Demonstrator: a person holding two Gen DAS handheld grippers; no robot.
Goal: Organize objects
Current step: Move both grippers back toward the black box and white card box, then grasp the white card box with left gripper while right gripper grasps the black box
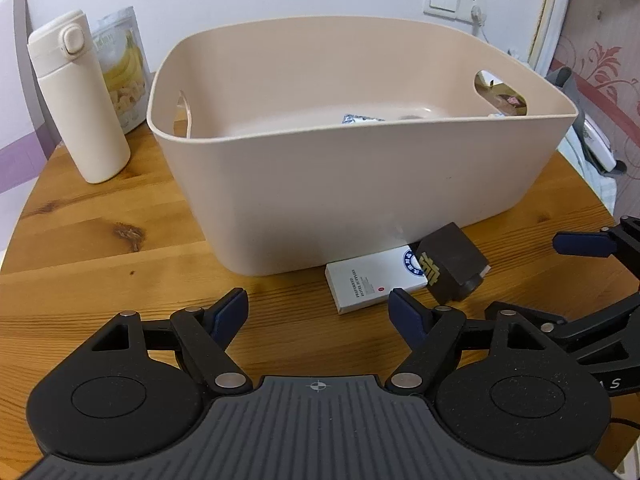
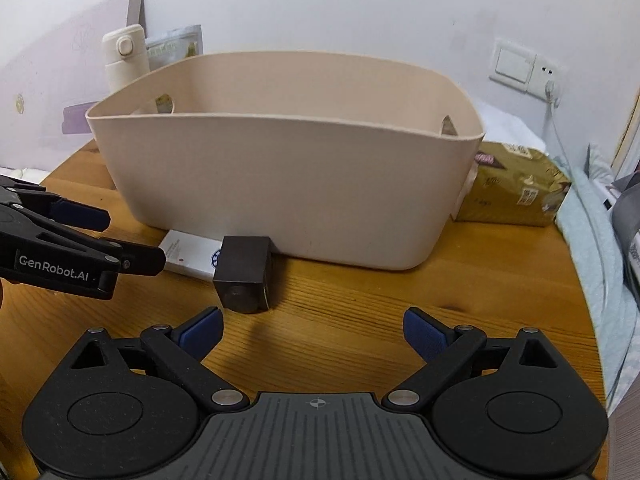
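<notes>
Two grippers, left gripper (image 1: 318, 312) and right gripper (image 2: 314, 330), hang released, empty; closing carelessly could knock the dark brown cube-shaped box (image 2: 243, 274) off the flat white card box (image 1: 374, 280) beside the beige plastic tub (image 1: 360, 184) toward the wooden surface's (image 1: 100, 240) near edge.

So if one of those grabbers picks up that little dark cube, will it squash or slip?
The dark box looks rigid with flat sides, so it probably won't squash. It leans on the white box, so a nudge may tip it. Its smooth faces might slip slightly.
</notes>
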